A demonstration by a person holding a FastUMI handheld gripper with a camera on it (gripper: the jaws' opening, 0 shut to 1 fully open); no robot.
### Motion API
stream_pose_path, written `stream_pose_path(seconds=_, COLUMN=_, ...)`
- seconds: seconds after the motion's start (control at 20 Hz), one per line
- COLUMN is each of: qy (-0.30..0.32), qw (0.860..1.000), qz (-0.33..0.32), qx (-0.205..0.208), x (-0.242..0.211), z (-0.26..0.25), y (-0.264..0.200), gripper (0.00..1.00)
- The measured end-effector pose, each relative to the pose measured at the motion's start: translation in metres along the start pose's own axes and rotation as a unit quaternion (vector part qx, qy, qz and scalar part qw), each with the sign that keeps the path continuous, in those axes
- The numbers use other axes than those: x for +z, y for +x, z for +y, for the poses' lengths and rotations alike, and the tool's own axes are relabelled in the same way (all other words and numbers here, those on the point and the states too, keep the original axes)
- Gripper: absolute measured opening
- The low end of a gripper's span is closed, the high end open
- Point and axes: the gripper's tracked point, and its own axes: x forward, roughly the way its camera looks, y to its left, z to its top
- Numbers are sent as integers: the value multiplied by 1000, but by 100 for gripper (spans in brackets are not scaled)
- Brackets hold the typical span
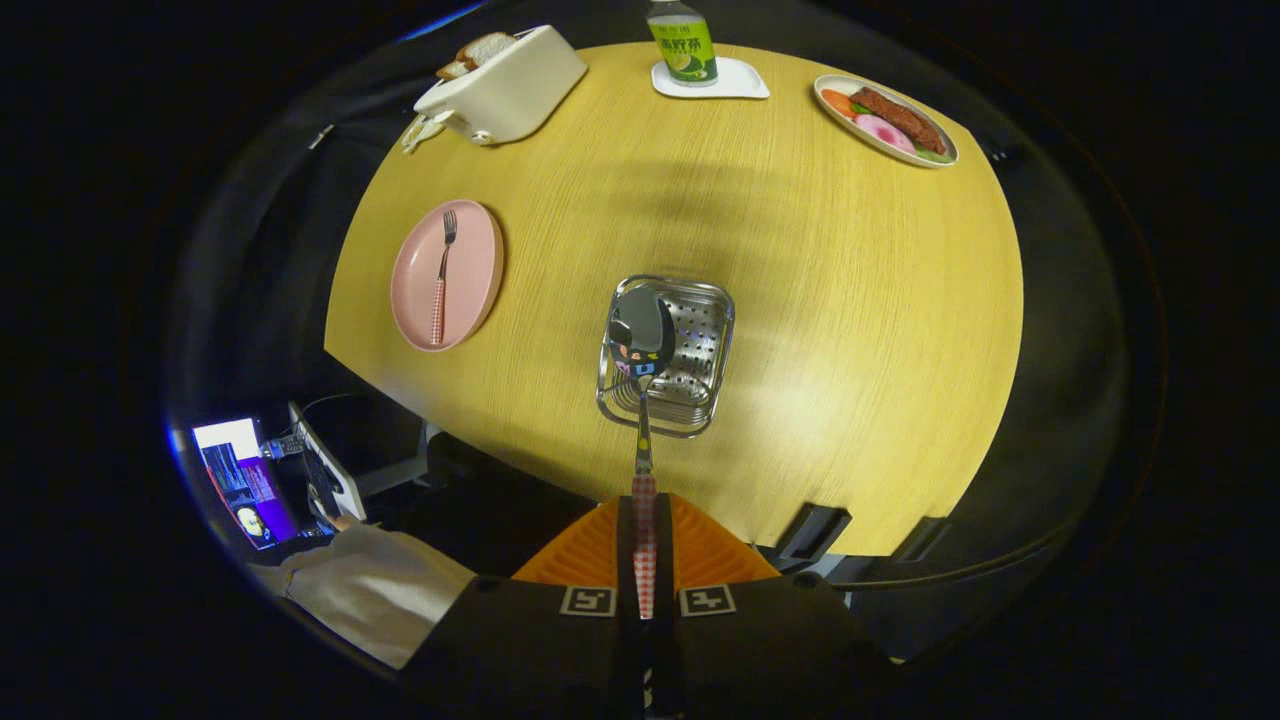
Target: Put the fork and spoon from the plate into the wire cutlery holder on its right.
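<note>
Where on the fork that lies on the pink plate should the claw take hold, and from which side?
Probably at the checked handle of the fork, near its end by the pink plate's rim, coming from above with fingers across the shaft. It lies flat, tines pointing away. The claw is now shut on the spoon, over the wire cutlery holder.
</note>
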Motion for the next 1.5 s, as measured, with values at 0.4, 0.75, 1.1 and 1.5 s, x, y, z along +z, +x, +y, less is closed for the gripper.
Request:
stream_pose_path(seconds=0.4, qy=-8, qw=994, qz=113, qx=-3, x=11, z=-14, y=21, gripper=8)
stream_pose_path(seconds=0.75, qy=-11, qw=986, qz=163, qx=-8, x=23, z=-18, y=35, gripper=12)
stream_pose_path(seconds=1.1, qy=16, qw=994, qz=107, qx=-7, x=56, z=-21, y=30, gripper=51)
stream_pose_path(seconds=1.5, qy=3, qw=997, qz=-73, qx=-19, x=81, z=-5, y=-22, gripper=99)
